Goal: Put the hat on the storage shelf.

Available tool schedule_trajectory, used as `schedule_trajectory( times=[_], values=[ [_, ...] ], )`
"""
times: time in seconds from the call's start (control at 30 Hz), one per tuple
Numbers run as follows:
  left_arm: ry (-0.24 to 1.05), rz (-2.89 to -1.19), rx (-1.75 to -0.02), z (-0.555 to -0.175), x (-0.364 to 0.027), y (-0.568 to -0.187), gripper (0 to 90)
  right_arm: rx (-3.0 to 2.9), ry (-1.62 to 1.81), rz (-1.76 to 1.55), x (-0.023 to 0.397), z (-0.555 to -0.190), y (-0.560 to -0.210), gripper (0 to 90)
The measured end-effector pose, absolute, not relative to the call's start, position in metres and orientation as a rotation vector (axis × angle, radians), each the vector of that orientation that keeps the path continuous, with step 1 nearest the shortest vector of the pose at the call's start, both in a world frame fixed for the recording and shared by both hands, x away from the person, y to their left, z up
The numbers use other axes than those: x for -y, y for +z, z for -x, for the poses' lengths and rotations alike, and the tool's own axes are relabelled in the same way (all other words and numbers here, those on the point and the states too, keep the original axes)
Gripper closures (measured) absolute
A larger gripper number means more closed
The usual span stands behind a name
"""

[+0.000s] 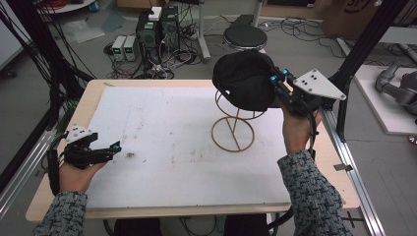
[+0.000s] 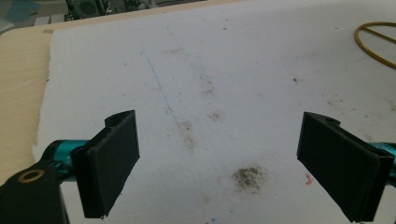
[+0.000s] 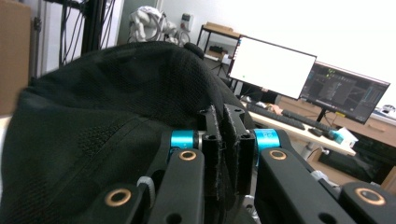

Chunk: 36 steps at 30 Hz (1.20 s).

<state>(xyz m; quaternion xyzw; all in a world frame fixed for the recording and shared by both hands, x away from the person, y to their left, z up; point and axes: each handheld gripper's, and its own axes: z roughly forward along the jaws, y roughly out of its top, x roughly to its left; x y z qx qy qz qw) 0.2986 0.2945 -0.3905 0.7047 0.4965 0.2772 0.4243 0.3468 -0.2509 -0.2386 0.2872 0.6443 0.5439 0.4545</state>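
A black cap (image 1: 244, 80) sits over the top of a gold wire stand (image 1: 233, 129) on the white mat (image 1: 162, 142). My right gripper (image 1: 278, 77) is at the cap's right side, its jaws pinched on the fabric. In the right gripper view the two pads (image 3: 212, 149) press together on a fold of the black cap (image 3: 112, 121). My left gripper (image 1: 114, 148) rests low over the mat's left edge, held in a hand. Its jaws stand wide apart in the left gripper view, with nothing between the pads (image 2: 114, 163). The stand's ring base (image 2: 376, 42) shows at the upper right there.
The mat covers most of a wooden table (image 1: 93, 93) and carries brown stains (image 2: 247, 176). Black frame posts (image 1: 354, 54) stand at the table's right. Computers and cables (image 1: 152, 34) lie on the floor behind, with a round stool (image 1: 245, 37).
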Motion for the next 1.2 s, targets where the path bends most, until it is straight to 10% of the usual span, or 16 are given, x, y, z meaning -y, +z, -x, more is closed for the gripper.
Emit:
schedule_trajectory(
  times=[1.2],
  values=[
    [0.687,-1.766,-1.237,-0.301,-0.289,-0.390,13.2,-1.759,1.231,-0.757,0.244,-0.345,-0.303,83.8]
  ],
)
